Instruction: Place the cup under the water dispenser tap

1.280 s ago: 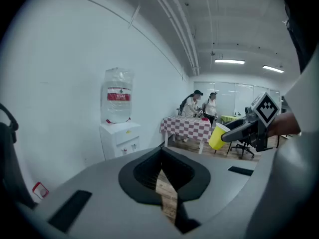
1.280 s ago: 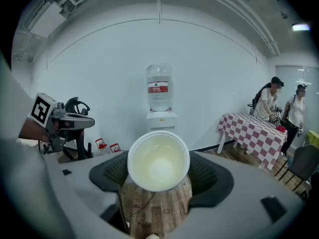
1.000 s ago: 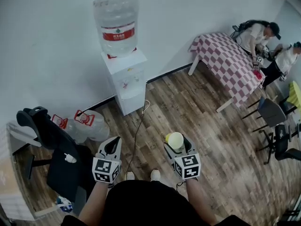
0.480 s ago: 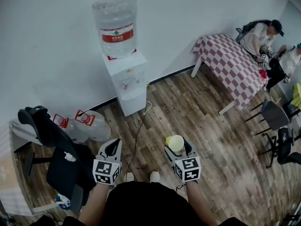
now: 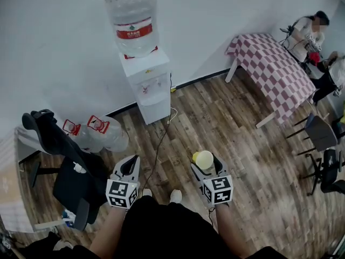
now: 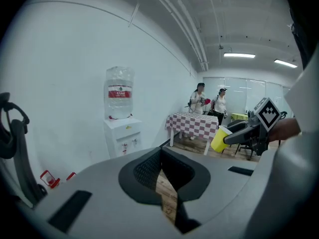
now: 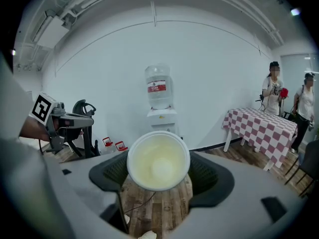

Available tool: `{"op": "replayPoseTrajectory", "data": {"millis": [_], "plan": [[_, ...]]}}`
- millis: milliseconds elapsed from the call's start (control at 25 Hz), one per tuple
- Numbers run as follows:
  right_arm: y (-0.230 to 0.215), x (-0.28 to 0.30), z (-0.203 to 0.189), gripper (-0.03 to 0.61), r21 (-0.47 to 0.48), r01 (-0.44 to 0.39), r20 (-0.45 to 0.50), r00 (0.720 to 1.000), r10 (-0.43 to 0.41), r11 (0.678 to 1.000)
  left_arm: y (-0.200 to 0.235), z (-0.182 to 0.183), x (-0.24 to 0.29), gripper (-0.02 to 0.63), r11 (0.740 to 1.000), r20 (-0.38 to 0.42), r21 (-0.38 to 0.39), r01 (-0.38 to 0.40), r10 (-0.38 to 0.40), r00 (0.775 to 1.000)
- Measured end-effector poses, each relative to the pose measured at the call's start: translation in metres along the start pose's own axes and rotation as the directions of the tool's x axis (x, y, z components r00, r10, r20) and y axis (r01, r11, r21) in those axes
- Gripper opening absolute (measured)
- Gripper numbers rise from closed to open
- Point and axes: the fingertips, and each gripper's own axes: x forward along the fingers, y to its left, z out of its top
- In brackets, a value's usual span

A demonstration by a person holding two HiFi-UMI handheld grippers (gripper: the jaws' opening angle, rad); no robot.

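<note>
The yellow cup [image 7: 158,160] is pinched by its sides between the jaws of the right gripper [image 5: 206,165], with the open mouth turned back toward that gripper's camera. It is carried low above the wooden floor, probably so that it is ready to be set down. The water dispenser [image 5: 146,88] stands well apart at the wall, straight ahead. The left gripper [image 5: 128,169] has its jaws pressed together on nothing. I think it is only idle.

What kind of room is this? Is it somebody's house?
Probably an office or workroom, not a home. There's a water dispenser with spare water bottles lying beside it, a black office chair, and a long table under a checked cloth.
</note>
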Motion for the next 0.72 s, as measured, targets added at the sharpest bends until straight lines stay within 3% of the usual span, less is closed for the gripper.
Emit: {"op": "replayPoseTrajectory", "data": {"millis": [720], "plan": [[-0.018,0.015,-0.01,0.374,0.045,-0.061,-0.019,0.998,0.062,0.997,-0.009,-0.001,0.014,0.014,0.999,-0.047,0.024,-0.041,0.042,0.998]]}}
